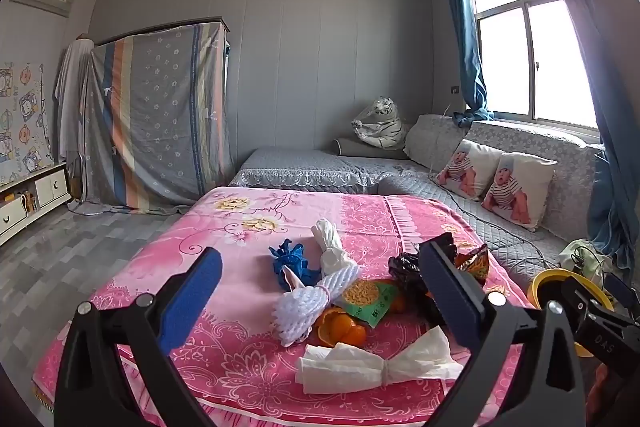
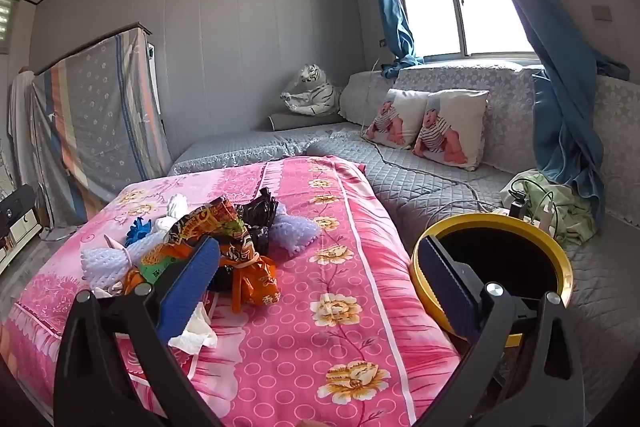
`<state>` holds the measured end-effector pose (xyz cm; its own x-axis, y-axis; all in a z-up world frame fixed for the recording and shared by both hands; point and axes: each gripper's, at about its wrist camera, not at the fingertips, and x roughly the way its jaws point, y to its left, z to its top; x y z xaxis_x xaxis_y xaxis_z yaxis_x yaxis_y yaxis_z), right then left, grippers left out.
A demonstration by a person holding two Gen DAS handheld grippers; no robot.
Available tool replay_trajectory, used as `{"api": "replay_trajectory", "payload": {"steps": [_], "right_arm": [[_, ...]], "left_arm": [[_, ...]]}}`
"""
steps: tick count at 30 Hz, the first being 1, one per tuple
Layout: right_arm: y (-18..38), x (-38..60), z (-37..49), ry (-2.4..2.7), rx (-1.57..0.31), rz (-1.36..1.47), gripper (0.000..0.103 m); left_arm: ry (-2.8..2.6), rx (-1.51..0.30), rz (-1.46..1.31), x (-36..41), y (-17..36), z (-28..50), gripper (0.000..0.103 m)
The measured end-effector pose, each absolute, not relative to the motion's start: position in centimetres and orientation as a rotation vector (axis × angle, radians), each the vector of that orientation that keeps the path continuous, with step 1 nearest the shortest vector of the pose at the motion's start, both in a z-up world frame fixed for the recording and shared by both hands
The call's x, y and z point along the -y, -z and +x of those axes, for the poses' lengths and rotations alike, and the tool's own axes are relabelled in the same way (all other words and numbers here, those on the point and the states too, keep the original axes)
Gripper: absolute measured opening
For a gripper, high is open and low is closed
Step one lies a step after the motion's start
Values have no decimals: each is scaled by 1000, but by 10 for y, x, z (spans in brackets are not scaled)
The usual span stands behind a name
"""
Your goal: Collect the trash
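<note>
Pink floral bedspread (image 1: 240,367) carries a trash pile: a white tissue (image 1: 372,363) twisted like a bow, long axis left-right, nearest; orange peel (image 1: 340,331), foam netting (image 1: 316,299) and wrappers behind. Left tool (image 1: 320,299) and right tool (image 2: 320,279) gape fully, empty. Yellow-rimmed bin (image 2: 420,267) stands beside the bed.

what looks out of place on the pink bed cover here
A heap of litter sits on the pink floral bed cover: orange peel, a twisted white tissue, white foam fruit netting, a crumpled black plastic bag and an orange snack wrapper. The yellow-rimmed black bin beside the bed looks empty.
</note>
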<state>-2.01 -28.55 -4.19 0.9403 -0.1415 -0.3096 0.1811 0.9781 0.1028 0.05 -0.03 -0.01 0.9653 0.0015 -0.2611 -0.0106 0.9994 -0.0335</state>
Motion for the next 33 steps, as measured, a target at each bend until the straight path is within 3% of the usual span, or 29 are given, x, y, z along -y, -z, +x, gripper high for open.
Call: {"api": "replay_trajectory", "payload": {"steps": [33], "right_arm": [[46,290,-15,163,-319,154,95]], "left_arm": [[0,-268,-46,-3,2,2,95]]}}
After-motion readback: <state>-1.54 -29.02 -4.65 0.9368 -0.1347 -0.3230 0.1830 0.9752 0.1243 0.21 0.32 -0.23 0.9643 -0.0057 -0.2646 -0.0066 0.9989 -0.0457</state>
